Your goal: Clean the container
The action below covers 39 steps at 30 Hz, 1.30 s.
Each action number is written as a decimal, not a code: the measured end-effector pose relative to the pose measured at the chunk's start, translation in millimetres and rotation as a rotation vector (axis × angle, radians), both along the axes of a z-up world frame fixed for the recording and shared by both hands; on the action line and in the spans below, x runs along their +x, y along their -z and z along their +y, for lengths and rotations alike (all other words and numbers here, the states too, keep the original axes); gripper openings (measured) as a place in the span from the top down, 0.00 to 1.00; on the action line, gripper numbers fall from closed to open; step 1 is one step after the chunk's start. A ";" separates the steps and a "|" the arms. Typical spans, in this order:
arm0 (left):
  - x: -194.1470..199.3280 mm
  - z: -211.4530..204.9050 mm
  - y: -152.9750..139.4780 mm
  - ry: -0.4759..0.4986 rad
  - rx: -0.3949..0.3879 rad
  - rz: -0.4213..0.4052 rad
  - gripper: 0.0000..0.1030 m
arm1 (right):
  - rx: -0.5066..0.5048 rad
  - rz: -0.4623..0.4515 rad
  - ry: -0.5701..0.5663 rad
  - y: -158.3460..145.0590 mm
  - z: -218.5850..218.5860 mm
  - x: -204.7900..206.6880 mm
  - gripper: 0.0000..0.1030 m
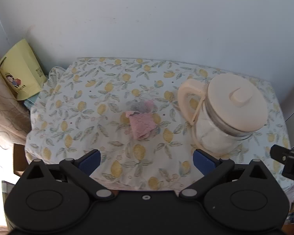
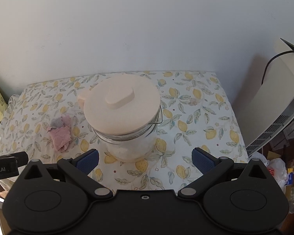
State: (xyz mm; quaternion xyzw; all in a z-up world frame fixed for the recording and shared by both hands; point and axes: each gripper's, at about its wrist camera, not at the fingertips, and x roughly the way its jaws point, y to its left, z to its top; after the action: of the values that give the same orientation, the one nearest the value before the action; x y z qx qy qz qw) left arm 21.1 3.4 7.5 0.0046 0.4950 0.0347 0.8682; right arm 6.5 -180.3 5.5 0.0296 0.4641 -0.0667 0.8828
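Observation:
A glass jug with a cream lid and a cream handle stands on the lemon-print tablecloth at the right. A crumpled pink cloth lies in the middle of the table, left of the jug. My left gripper hangs open above the near edge, in front of the cloth, holding nothing. In the right wrist view the jug with its lid sits just ahead of my open, empty right gripper; the pink cloth lies to its left.
A yellow paper bag leans in the back left corner by a curtain. A white wall backs the table. A white appliance with a black cable stands at the right, with bags and clutter below it.

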 end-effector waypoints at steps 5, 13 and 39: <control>-3.8 -3.1 -0.4 -0.022 -0.004 0.002 0.00 | -0.014 -0.016 -0.021 -2.7 -2.8 -3.2 0.00; -9.9 -8.1 -1.2 -0.058 -0.011 0.005 0.00 | -0.016 -0.030 -0.055 -6.4 -7.9 -9.2 0.00; -14.8 -27.1 14.0 -0.106 0.072 -0.023 0.00 | -0.045 -0.061 -0.178 -4.8 -57.6 -27.4 0.00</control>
State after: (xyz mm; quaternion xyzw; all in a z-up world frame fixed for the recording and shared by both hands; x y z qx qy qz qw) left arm 6.3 -23.8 -6.5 0.0095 0.4830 0.0985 0.8700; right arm -20.9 -237.9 10.3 -0.0297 0.4363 0.0027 0.8993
